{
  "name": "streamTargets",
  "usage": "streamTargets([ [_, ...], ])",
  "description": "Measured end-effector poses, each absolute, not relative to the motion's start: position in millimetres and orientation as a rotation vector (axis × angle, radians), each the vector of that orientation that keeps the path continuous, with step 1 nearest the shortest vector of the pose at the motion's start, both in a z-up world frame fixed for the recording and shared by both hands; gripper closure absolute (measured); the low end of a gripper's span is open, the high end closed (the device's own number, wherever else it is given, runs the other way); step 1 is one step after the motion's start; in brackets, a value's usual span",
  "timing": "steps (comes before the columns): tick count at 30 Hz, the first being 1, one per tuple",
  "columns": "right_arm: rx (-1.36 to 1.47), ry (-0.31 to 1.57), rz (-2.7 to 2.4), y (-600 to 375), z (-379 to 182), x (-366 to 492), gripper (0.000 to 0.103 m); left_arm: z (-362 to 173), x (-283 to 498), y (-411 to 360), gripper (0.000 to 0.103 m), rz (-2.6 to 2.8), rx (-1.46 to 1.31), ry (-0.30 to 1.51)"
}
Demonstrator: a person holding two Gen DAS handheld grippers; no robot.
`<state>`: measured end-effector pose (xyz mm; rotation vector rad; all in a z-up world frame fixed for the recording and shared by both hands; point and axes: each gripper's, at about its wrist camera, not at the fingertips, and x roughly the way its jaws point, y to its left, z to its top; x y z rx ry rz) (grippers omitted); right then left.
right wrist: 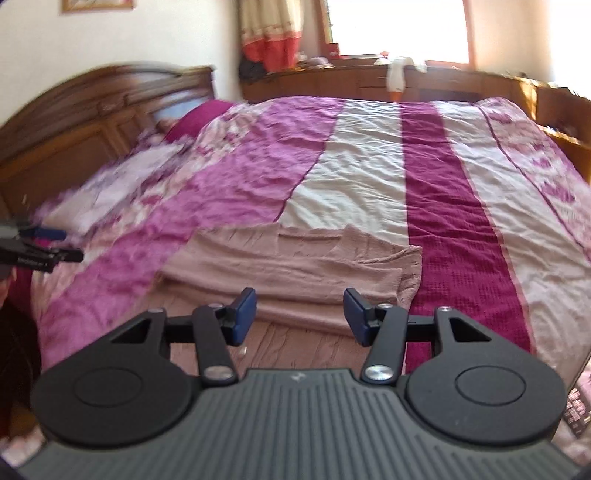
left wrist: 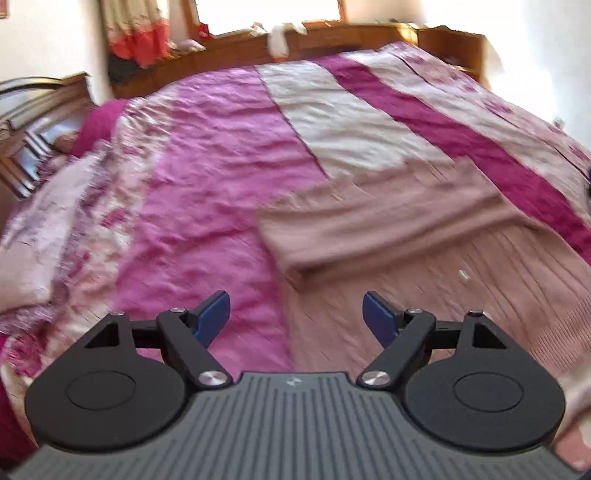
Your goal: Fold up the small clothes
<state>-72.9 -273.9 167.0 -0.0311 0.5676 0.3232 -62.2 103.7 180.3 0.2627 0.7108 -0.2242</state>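
At the near edge of the bed [right wrist: 424, 177], the dusty-pink knit garment [right wrist: 295, 258] lies partly folded. Left gripper [left wrist: 296, 316] and right gripper [right wrist: 300, 314] hover released, empty; pinch both near corners evenly, I'd judge.

Left tongs [left wrist: 296, 314] spread, empty; right tongs [right wrist: 299, 314] likewise.

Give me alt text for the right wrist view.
The open right gripper hovers empty over a dusty-pink knit garment, partly folded on a bed with a pink, cream and magenta striped bedspread. The left gripper shows at the left edge; a wooden headboard and bright window lie behind.
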Motion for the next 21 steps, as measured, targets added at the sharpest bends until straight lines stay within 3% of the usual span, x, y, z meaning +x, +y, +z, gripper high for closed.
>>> streamTargets([
  [10,-0.264,0.774,0.457,-237,104,-107,0.048,106,-103,79,0.019,-0.334,0.328,0.839],
  [21,-0.462,0.919,0.57,-207,59,-130,0.048,83,-135,69,0.019,-0.479,0.509,0.901],
])
